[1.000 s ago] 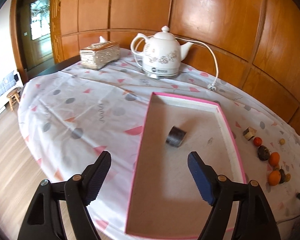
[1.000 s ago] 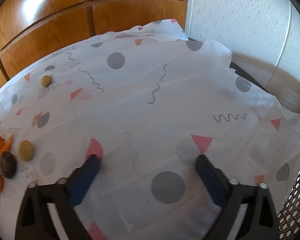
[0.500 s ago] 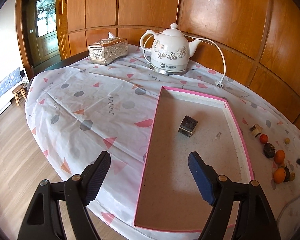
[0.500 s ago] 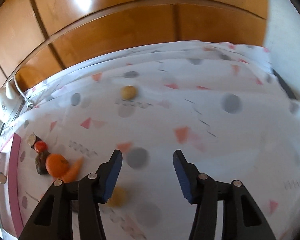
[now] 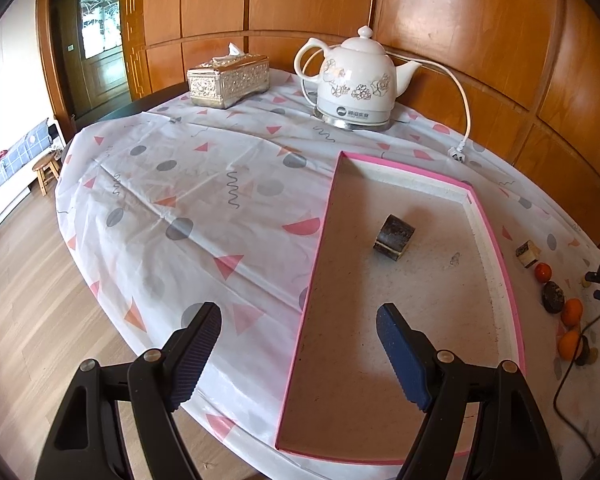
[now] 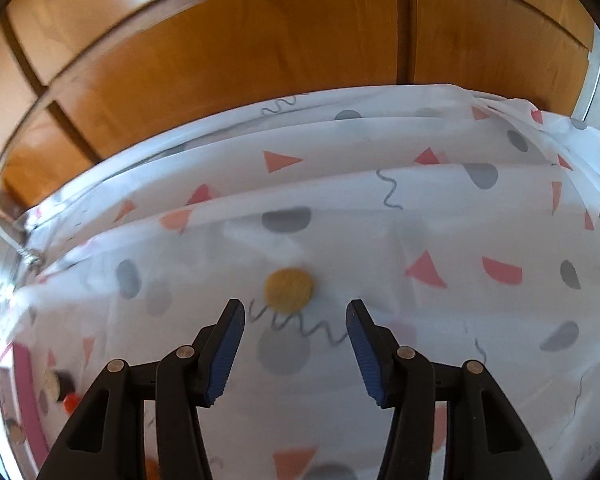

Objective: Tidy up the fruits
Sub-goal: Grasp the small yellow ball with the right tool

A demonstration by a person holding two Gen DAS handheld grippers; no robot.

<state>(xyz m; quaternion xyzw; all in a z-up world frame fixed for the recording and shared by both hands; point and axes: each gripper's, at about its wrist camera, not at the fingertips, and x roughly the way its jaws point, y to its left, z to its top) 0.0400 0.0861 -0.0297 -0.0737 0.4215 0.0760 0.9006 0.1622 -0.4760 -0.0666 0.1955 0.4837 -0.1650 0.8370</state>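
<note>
In the left wrist view my left gripper (image 5: 299, 314) hangs open and empty over the near left edge of a pink-rimmed tray (image 5: 404, 169). A dark block (image 5: 394, 237) lies in the tray. To the right of the tray sit a small cube (image 5: 527, 254), a red fruit (image 5: 543, 272), a dark fruit (image 5: 553, 303) and two oranges (image 5: 571, 312). In the right wrist view my right gripper (image 6: 295, 309) has its jaws partly narrowed with nothing between the pads. A round yellow fruit (image 6: 289, 290) lies on the cloth just beyond the fingertips, centred on the gap.
A white kettle (image 5: 354, 84) and a silver tissue box (image 5: 228, 80) stand at the back of the table. The kettle's cord ends in a plug (image 5: 458, 153) near the tray. Wood panelling runs behind the table. The floor drops away on the left. A black cable (image 5: 568, 412) trails at the right.
The right gripper has swept across the cloth to the yellow fruit, and its jaws have narrowed. The left gripper has hardly moved and stays wide.
</note>
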